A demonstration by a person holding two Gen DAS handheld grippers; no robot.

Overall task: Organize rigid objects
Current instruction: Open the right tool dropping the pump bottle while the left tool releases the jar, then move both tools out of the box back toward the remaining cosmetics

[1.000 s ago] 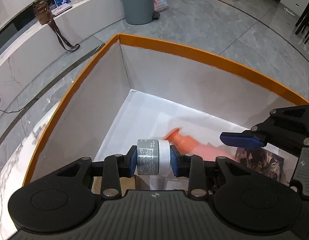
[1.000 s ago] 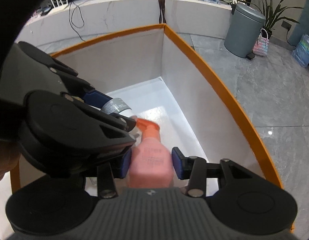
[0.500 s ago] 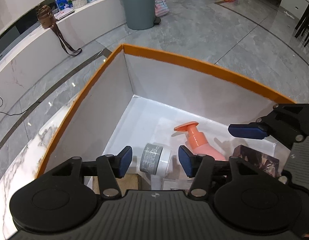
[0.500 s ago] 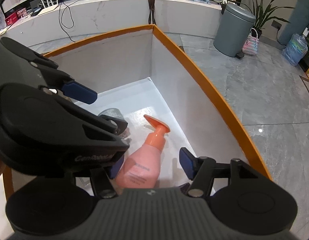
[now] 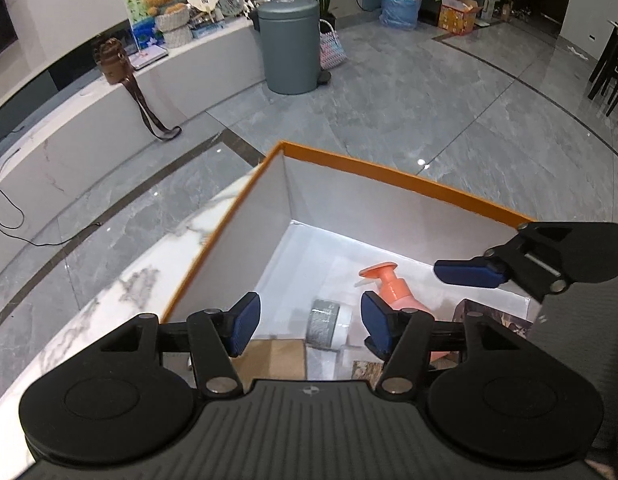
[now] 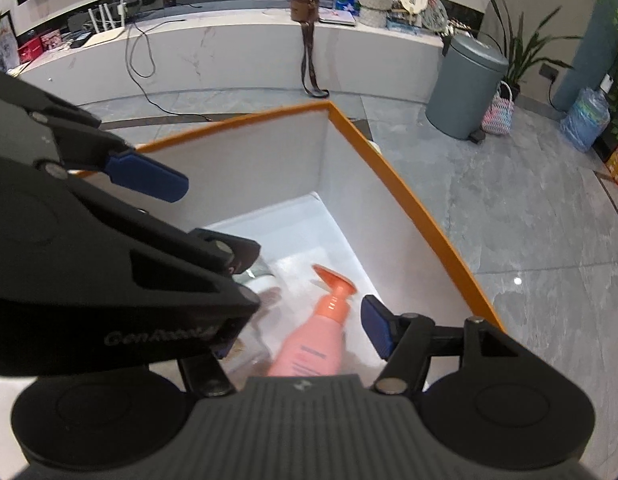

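A white box with an orange rim [image 5: 389,170] stands on a marble table; it also shows in the right wrist view [image 6: 409,200]. Inside lie a grey and white jar [image 5: 328,322] and a pink pump bottle [image 5: 391,286], both on their sides. The bottle also shows in the right wrist view [image 6: 317,340]. My left gripper [image 5: 309,328] is open and empty above the jar. My right gripper [image 6: 297,332] is open and empty above the bottle. Each gripper shows in the other's view, side by side over the box.
A brown flat box [image 5: 269,358] and a dark patterned packet [image 5: 493,320] lie in the box too. The marble tabletop [image 5: 109,300] runs left of the box. A grey bin [image 5: 289,46] stands on the floor beyond.
Both grippers opened, dropping the jar and the pink bottle into the box, then rose up and back above the box.
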